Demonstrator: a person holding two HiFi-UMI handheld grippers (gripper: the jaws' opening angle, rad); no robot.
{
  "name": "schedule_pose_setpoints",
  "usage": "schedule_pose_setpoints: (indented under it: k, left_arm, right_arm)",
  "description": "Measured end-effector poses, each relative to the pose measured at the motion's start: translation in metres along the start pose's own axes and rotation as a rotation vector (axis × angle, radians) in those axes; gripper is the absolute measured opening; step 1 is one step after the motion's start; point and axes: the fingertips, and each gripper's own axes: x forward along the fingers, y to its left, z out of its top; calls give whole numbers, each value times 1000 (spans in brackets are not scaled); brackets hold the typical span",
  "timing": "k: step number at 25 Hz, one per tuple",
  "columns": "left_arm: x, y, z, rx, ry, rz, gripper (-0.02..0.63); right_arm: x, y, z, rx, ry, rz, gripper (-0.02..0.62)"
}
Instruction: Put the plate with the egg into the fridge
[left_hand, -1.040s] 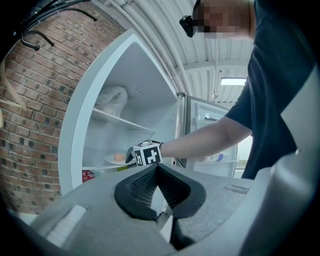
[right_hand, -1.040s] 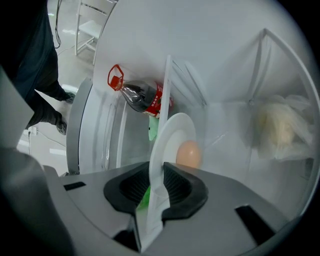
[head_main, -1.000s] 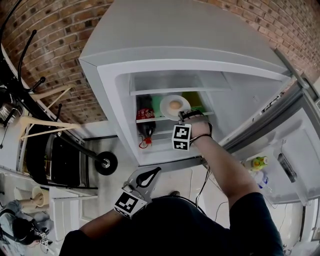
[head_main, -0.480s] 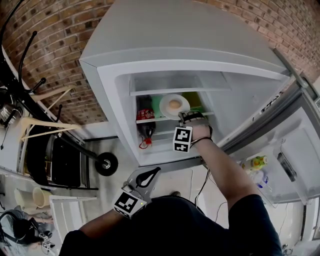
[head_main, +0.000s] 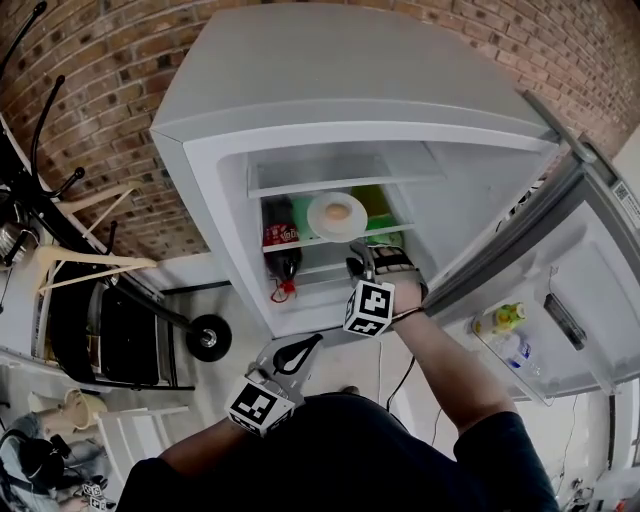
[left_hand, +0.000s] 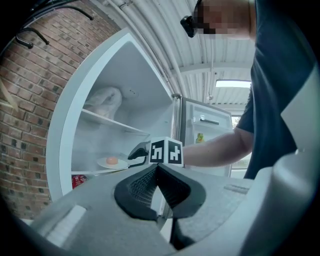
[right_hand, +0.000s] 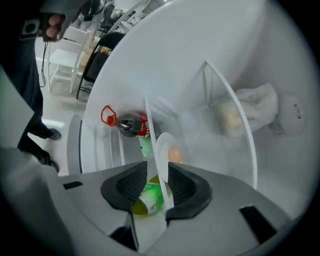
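An open white fridge (head_main: 200, 170) is standing against a brick wall. Inside, a white plate (head_main: 319, 218) is sitting flat on the middle shelf (head_main: 300, 241), carrying a brown egg (head_main: 339, 211). A cola bottle (head_main: 281, 251) is lying to the plate's left and a green bottle (head_main: 378, 202) is lying to its right. The right gripper (right_hand: 157, 171) is hovering just in front of the shelf edge, its jaws standing wide apart and touching nothing, with the plate a little beyond them. The left gripper (left_hand: 158, 168) is hanging low near the person's body, jaws closed and gripping nothing.
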Motion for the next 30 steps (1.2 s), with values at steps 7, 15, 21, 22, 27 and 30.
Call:
schedule_pose_setpoints:
  k: [7,15,21,22,27,30]
  left_arm:
    - [4,1,0,-14,-6,-13,5]
    - [7,0,3,-3,-8,-30,5]
    - [3,-3,3,3,0,-34,5]
    - [3,-3,3,8,0,-36,5]
    - [0,-6,2,22,-2,-49,5]
    - [0,-8,4,13,-4,-58,5]
  right_arm:
    - [-63,16,21,231,-136,-32,87]
    - [-111,36,47,523,-310,26,28]
    - [-152,42,66,703,-458,62,17]
    - [-157,43,68,742,-482,75,14]
    - [-166,53,72,901,-539,121,11]
    - [-168,60,72,986,-568,154,11]
